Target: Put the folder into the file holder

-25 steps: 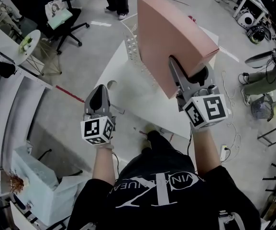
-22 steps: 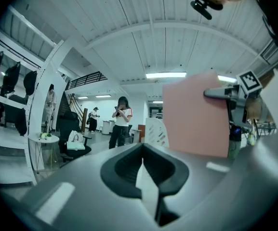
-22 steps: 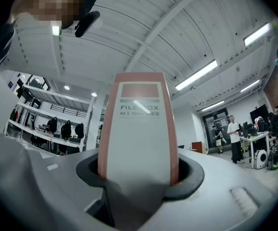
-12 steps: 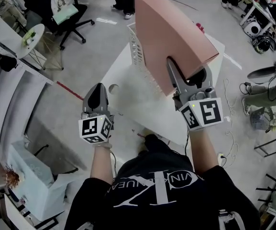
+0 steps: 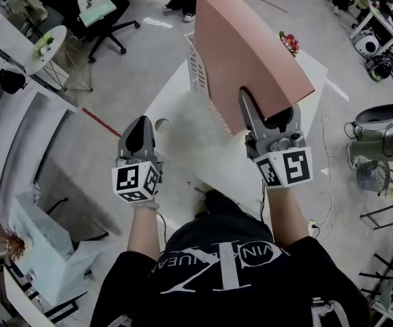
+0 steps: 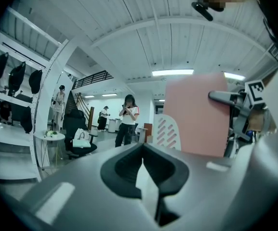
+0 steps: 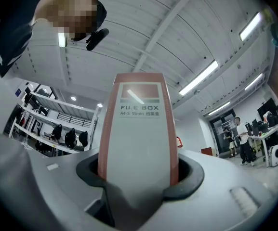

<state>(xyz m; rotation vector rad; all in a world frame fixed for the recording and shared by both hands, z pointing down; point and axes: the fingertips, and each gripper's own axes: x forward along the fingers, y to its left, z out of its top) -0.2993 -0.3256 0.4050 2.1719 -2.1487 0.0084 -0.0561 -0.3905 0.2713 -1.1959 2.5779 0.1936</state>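
On the left, the left claw (image 5: 139,128) is hanging over the near-left edge of the white tabletop (image 5: 182,131). Its jaws are pressed together with nothing between them, so it is taking no part for now. Further right, the white file holder (image 5: 197,73) is standing upright toward the far side of the tabletop, and only its slotted side wall is showing. The pink folder (image 5: 250,53) is hiding the rest, including the opening.

The folder is being held in the air, just to the right of the holder's wall and partly over it. Its long axis is running up and away from the person. The right claw (image 5: 269,111) is gripping the folder's near narrow end — its jaws are standing wide apart, one pad on each broad face.

I judge that the coming move belongs to the right hand. The holder is lying down and to the left of the folder, so the folder needs to travel that way, keeping upright.
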